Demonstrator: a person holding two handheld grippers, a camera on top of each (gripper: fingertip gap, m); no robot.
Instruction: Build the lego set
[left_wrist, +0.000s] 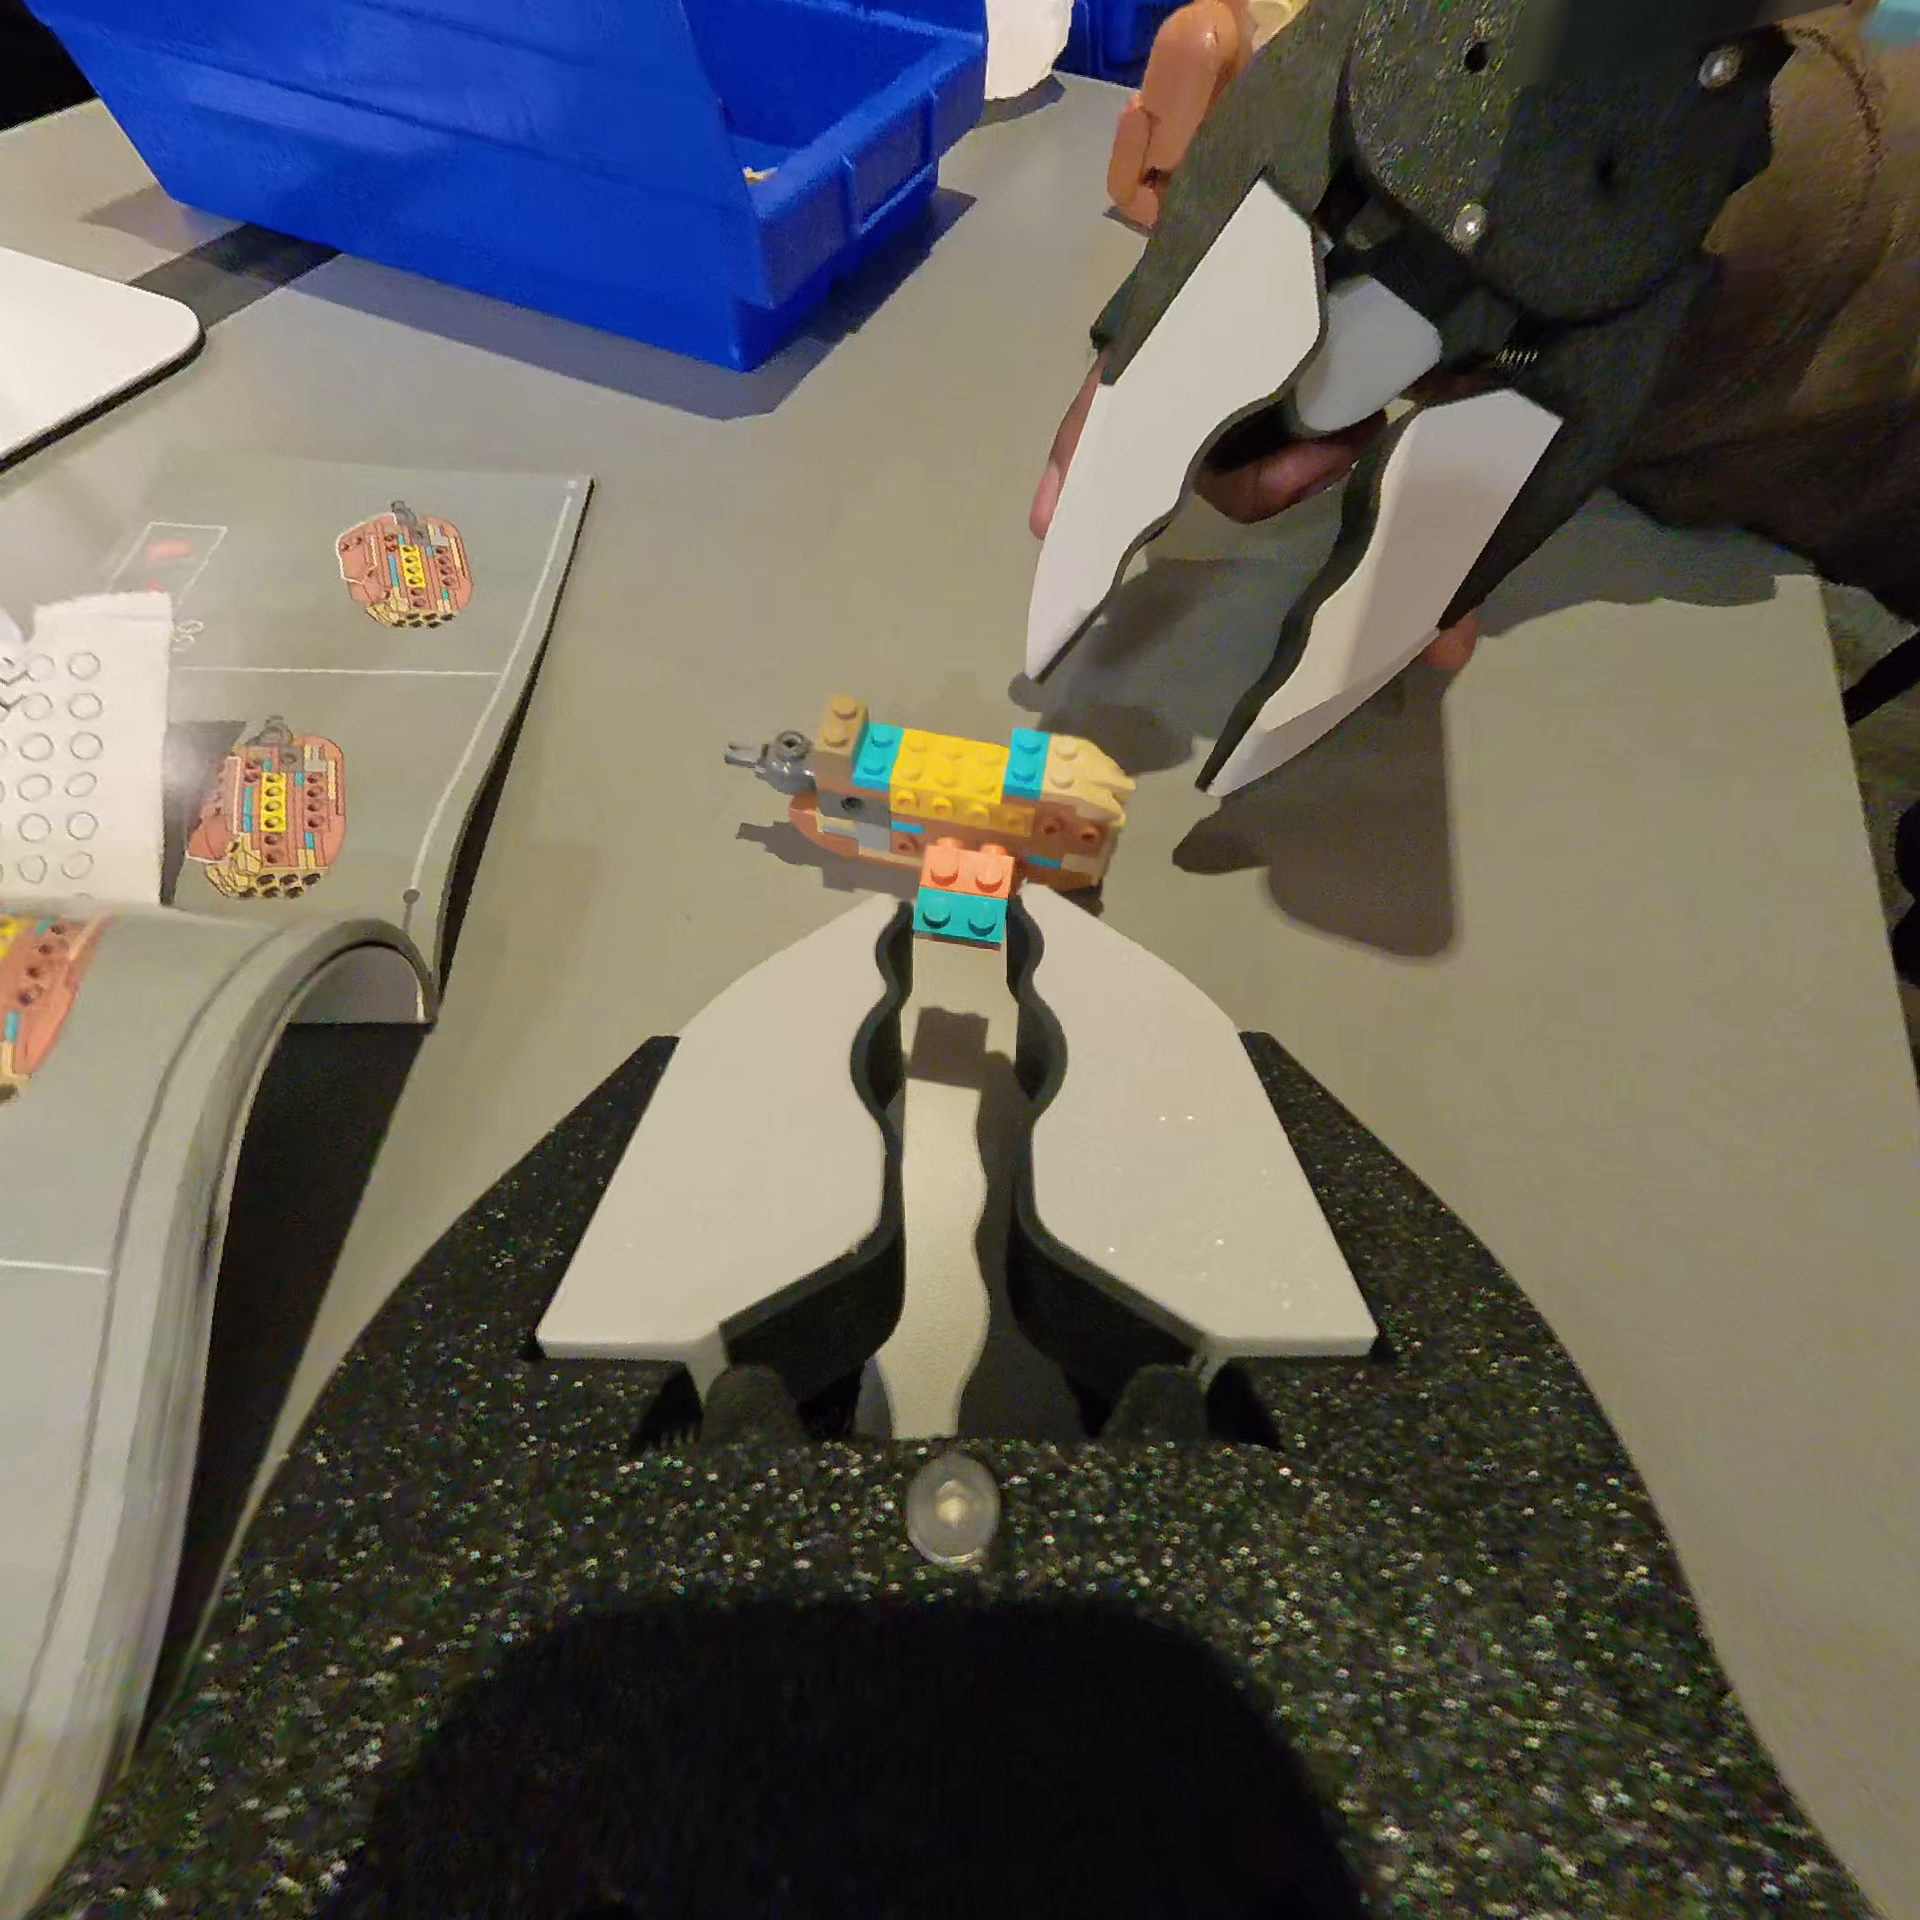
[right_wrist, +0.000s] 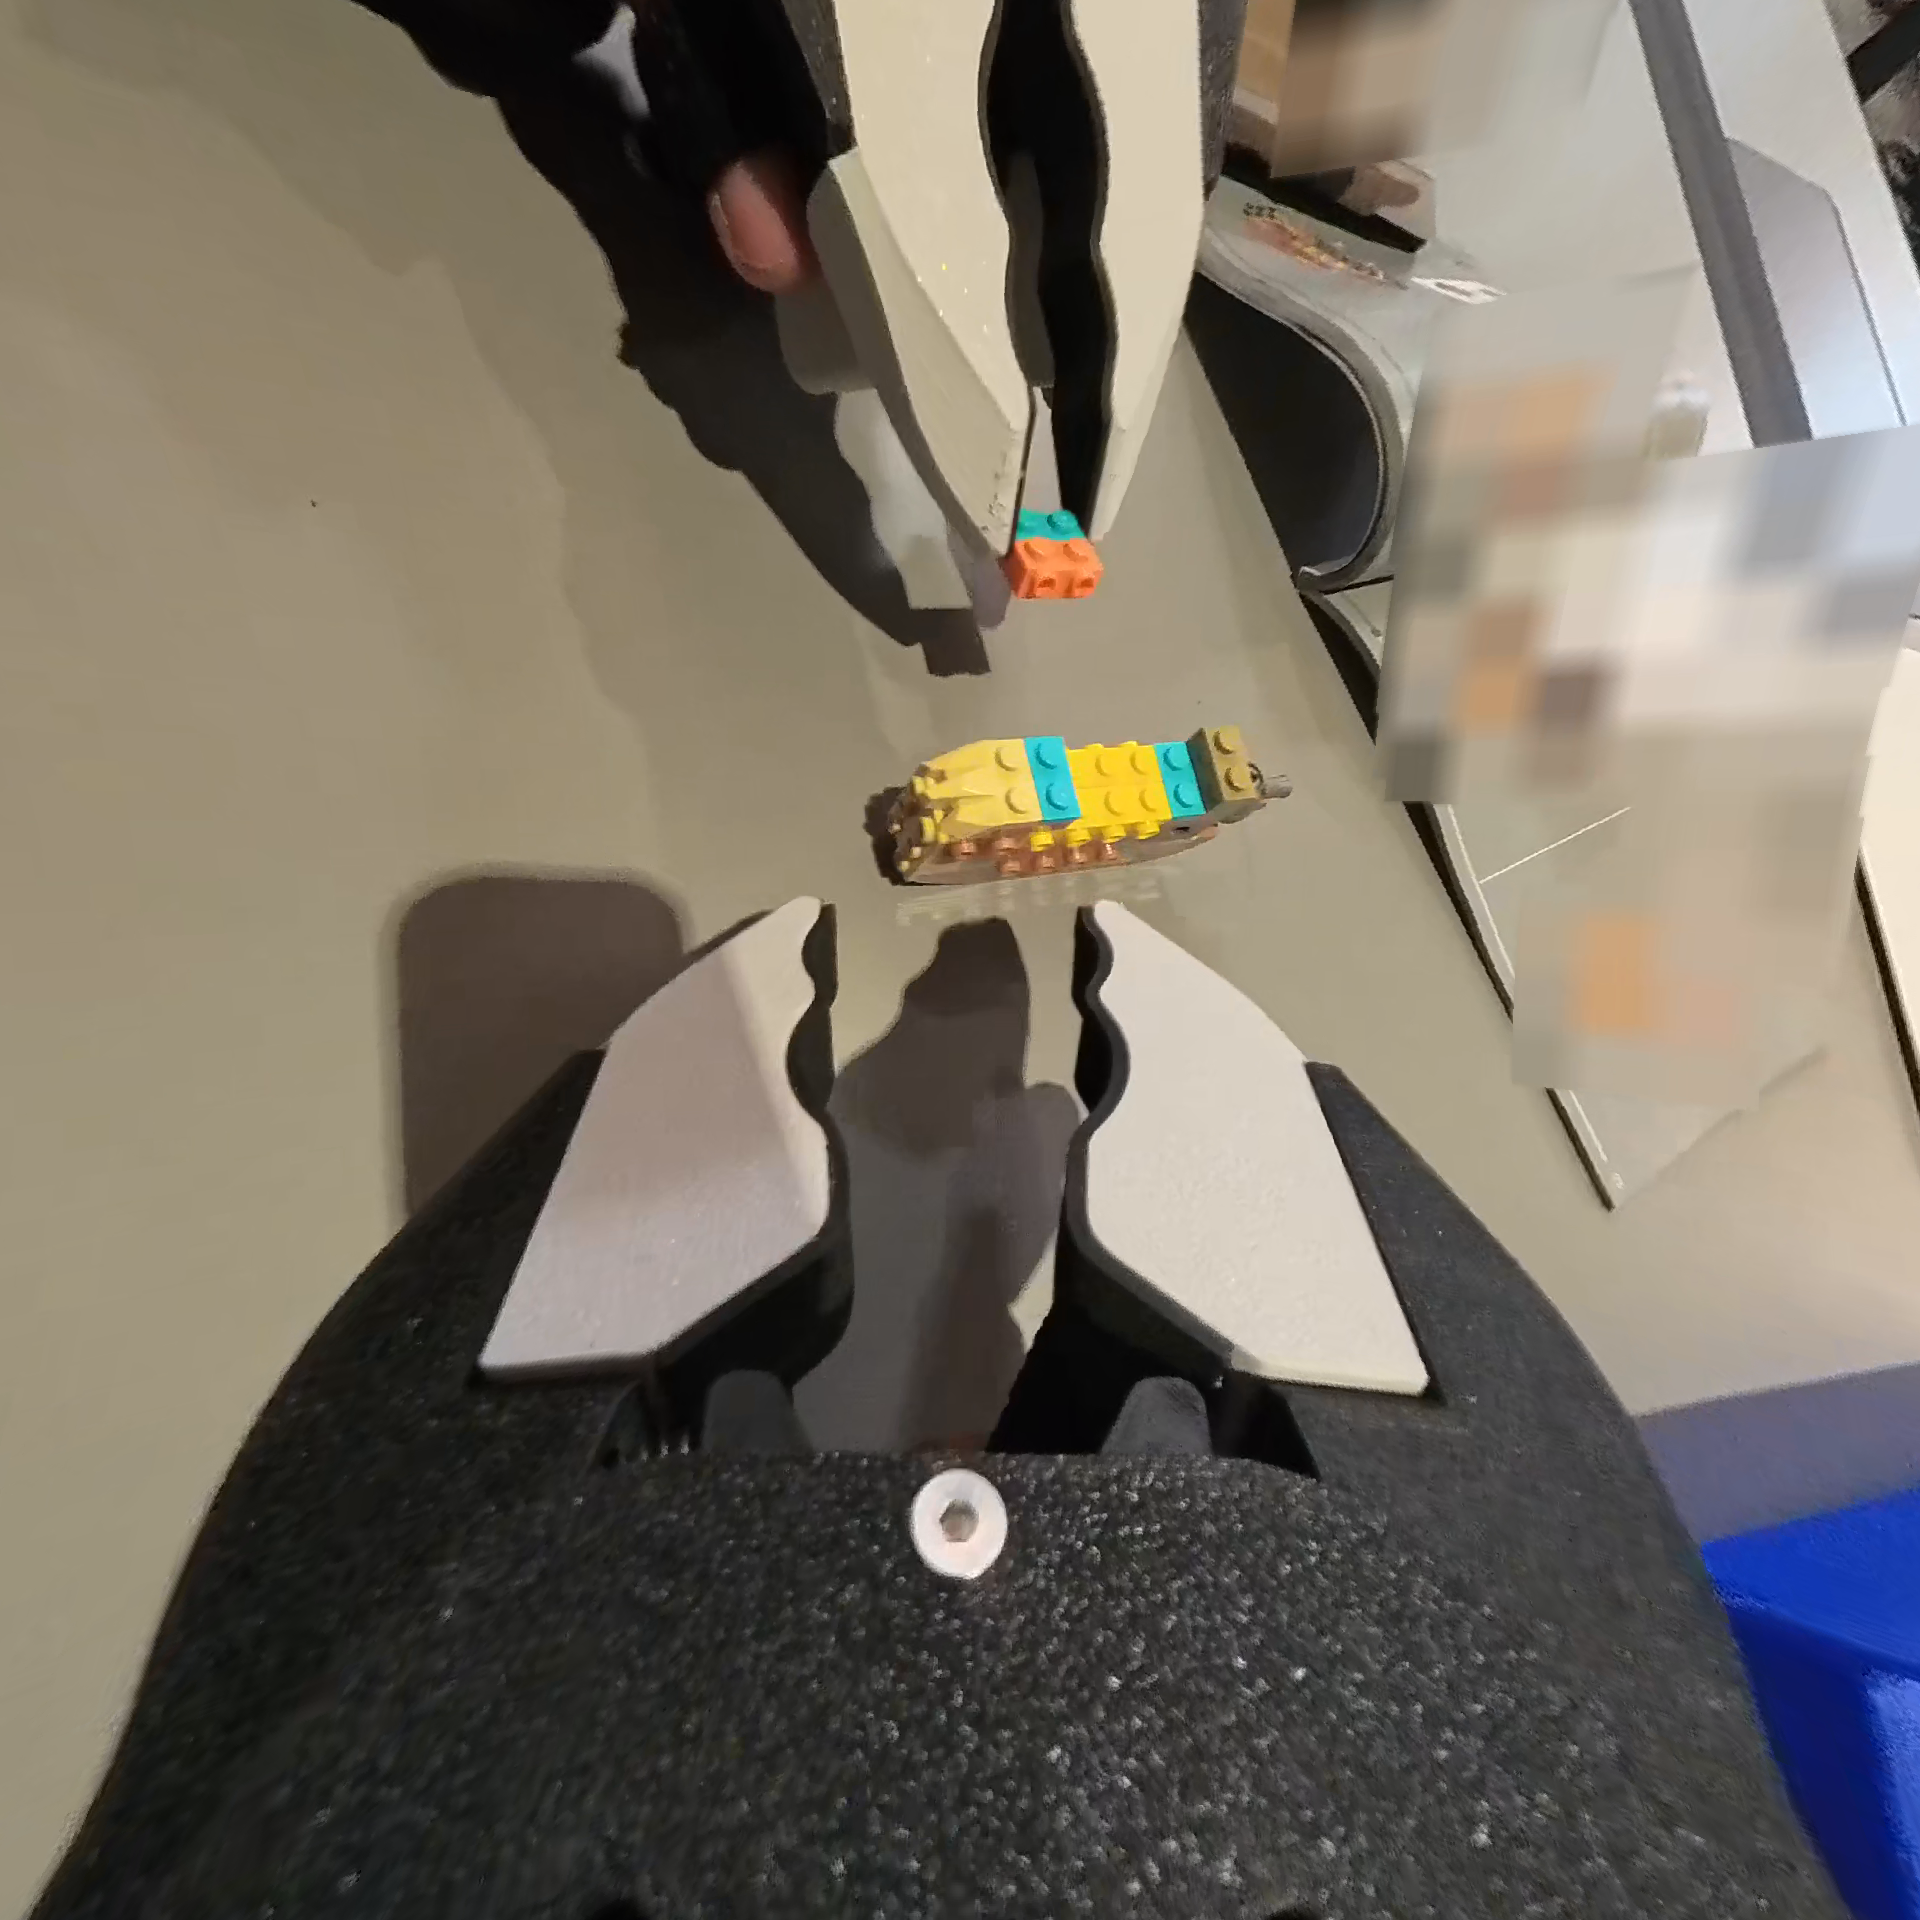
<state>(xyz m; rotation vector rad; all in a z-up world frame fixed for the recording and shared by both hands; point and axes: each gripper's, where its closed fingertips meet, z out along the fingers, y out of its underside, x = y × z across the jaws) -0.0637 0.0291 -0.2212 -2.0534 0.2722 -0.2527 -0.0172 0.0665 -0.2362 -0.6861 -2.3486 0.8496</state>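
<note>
- The left gripper is clamping a small two-part piece between its fingertips: a teal brick nearest the tips with an orange brick stuck to it on the far side.
- In the right wrist view that same small piece is hanging at the tips of the left gripper, clear of the table surface and apart from the model.
- The lego model is lying on the grey table, between the two grippers; it is long and low, with a yellow middle, teal bands, tan ends and a brownish underside, and a small grey clip part is sticking out at its left end.
- From the left wrist view the held piece is sitting just in front of the model's near side; whether they are touching cannot be told there.
- The right gripper is standing with its fingers spread apart and nothing between them, near the model but not touching it.
- In the left wrist view the right gripper is coming in from the far right, tips pointing down toward the model's right end.
- An open instruction booklet is lying at the left, its near page curling up.
- A blue bin is sitting at the far left of the table.
</note>
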